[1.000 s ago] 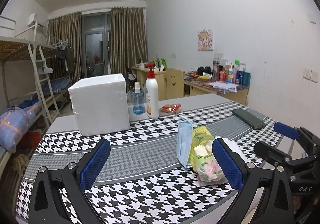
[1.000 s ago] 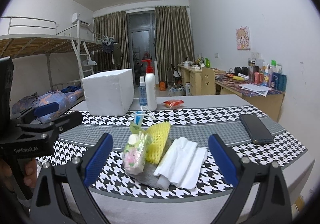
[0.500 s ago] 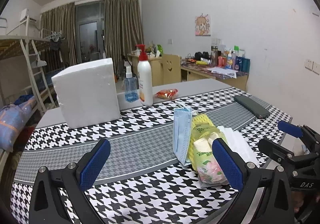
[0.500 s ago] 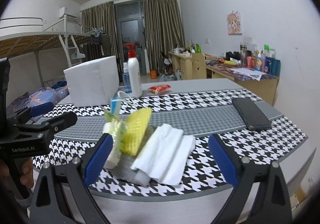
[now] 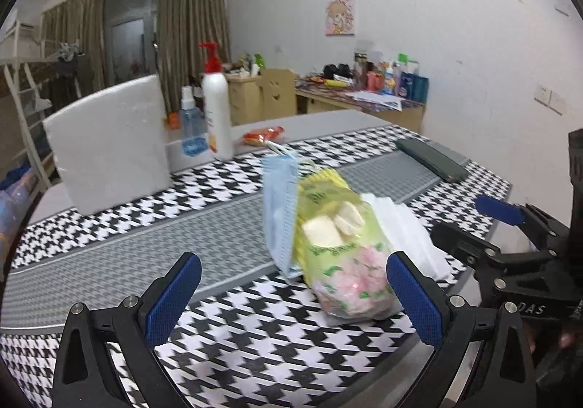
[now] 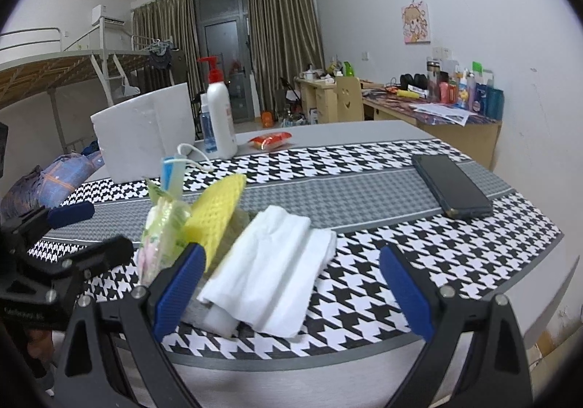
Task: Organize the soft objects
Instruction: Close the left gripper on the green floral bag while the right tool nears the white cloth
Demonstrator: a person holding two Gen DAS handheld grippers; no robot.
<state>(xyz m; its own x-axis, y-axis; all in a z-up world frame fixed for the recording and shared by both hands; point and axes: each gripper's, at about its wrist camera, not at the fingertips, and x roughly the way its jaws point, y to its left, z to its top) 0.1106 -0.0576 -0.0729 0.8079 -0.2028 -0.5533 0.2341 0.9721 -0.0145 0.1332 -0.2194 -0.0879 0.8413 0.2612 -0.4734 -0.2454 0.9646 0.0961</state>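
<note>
Heaped near the front edge of the worktop (image 6: 364, 200): a green-and-pink packet (image 5: 342, 262) standing on end, a blue face mask (image 5: 278, 211) upright against its far-left side, a yellow mesh sponge (image 6: 218, 215) wedged between, and a folded white tissue wad (image 6: 269, 269) slumped over a grey-white block at the right. All touching, all leaning on one another (packet blurred in the left wrist view). Tissue corner close to the worktop's front rim in the right wrist view.

Left tool (image 5: 291, 295) spread wide, gripping nothing, low over the houndstooth cloth just left of the pile; right-hand blue pad (image 5: 413, 298) just beside the packet's base, contact not certain. Bare patterned cloth between the two pads and out to the left.

Right tool (image 6: 291, 284) likewise spread wide and empty, straddling the tissue wad from the front edge; left pad (image 6: 178, 284) in front of the sponge and packet, right pad over bare cloth.

Further out: a dark phone (image 6: 450, 185) flat on the grey stripe, well apart to the right, near the right edge. Behind the pile, a wide grey band of bare cloth, then a white foam box (image 5: 105, 149) at the far left, a small blue spray bottle (image 5: 191, 127) and a tall white pump bottle (image 5: 216, 102) just beside it, and a red snack packet (image 5: 264, 134) on the plain grey surface beyond the cloth.
</note>
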